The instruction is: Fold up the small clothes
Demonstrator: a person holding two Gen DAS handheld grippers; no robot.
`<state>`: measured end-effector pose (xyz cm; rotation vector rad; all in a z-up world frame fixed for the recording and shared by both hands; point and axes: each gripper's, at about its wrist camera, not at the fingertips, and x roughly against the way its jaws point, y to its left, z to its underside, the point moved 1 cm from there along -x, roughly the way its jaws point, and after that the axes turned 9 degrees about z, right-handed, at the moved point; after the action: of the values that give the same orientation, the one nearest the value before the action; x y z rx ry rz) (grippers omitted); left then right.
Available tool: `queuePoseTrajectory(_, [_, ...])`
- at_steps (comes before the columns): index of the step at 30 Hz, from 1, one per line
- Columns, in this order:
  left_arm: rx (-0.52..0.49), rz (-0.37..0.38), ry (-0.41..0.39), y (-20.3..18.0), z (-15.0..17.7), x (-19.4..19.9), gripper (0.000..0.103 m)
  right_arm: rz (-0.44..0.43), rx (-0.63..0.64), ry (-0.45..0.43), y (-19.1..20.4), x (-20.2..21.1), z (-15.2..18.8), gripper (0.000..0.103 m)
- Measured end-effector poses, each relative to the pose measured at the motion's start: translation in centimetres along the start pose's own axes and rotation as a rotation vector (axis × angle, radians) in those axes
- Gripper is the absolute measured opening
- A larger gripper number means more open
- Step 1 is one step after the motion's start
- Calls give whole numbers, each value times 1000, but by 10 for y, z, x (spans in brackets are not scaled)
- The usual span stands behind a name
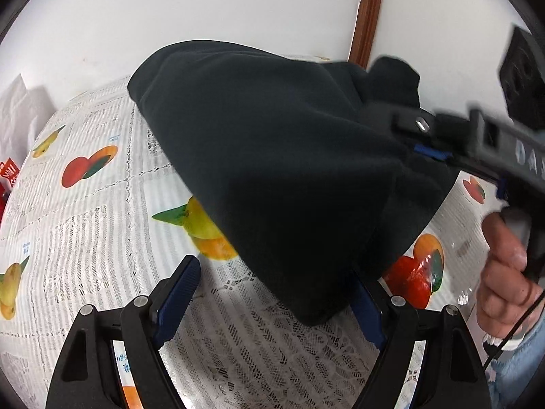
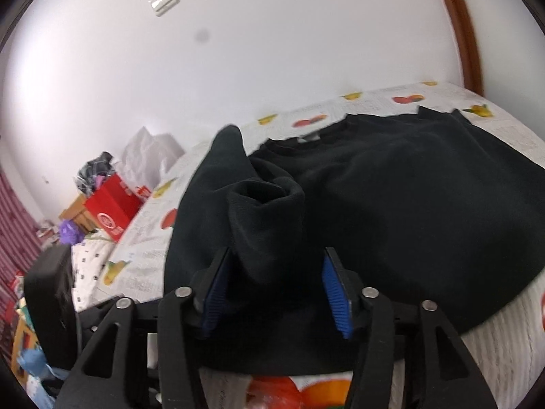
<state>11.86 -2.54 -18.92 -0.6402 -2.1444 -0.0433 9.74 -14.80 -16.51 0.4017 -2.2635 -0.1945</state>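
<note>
A black garment (image 1: 279, 156) lies on the fruit-print tablecloth (image 1: 102, 204), part of it lifted off the table. My left gripper (image 1: 272, 303) is open and empty, with the garment's lower corner hanging between its blue pads (image 1: 177, 300). In the right wrist view the garment (image 2: 408, 197) spreads across the table. My right gripper (image 2: 272, 293) holds a bunched fold or sleeve (image 2: 265, 211) between its blue pads (image 2: 335, 300); the jaws stand wide and do not press the cloth. The right gripper's body (image 1: 477, 136) and the hand on it show in the left wrist view.
A white wall and a brown door frame (image 1: 368, 10) stand behind the table. At the table's far end are a red box (image 2: 109, 211), a white bag (image 2: 150, 156) and clutter. The left gripper's black body (image 2: 51, 306) shows at the left.
</note>
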Motion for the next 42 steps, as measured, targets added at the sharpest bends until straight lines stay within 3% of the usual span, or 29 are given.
queuePoseTrajectory(4, [3,-13,2,-1,-5,-4,82,-37,-48,40,1,-23,-16,56])
queuePoseTrajectory(5, [-1,-18,1,-2,-5,-5,82,-38,-50,49,3,-29,-19,51])
queuePoseTrajectory(8, [-4,-22,1,-1,-7,-9,82,-39,-34,57,10,-39,-24,18])
queuePoseTrajectory(13, [-3,-68,-6,-5,-8,-12,84,-91,-19,10,6,-26,-34,14])
queuePoseTrajectory(18, [1,-79,-10,-6,-9,-13,84,-158,-13,-150,-2,23,-41,13])
queuePoseTrajectory(22, [22,-89,-12,-3,-9,-13,84,-154,-36,-270,-21,50,-25,13])
queuePoseTrajectory(24, [23,-91,-10,-2,-10,-13,84,-78,-38,-217,-33,41,-16,13])
queuePoseTrajectory(26, [15,-103,-7,-4,-10,-14,84,22,-54,-105,-48,21,-8,13])
queuePoseTrajectory(30, [11,-110,-7,-7,-10,-17,85,79,-88,38,-65,-7,7,14])
queuePoseTrajectory(35, [17,-111,-1,-8,-13,-19,86,129,-69,51,-60,-13,5,15])
queuePoseTrajectory(42, [-4,-88,-1,-21,-22,-26,84,135,-67,51,-58,-12,4,15])
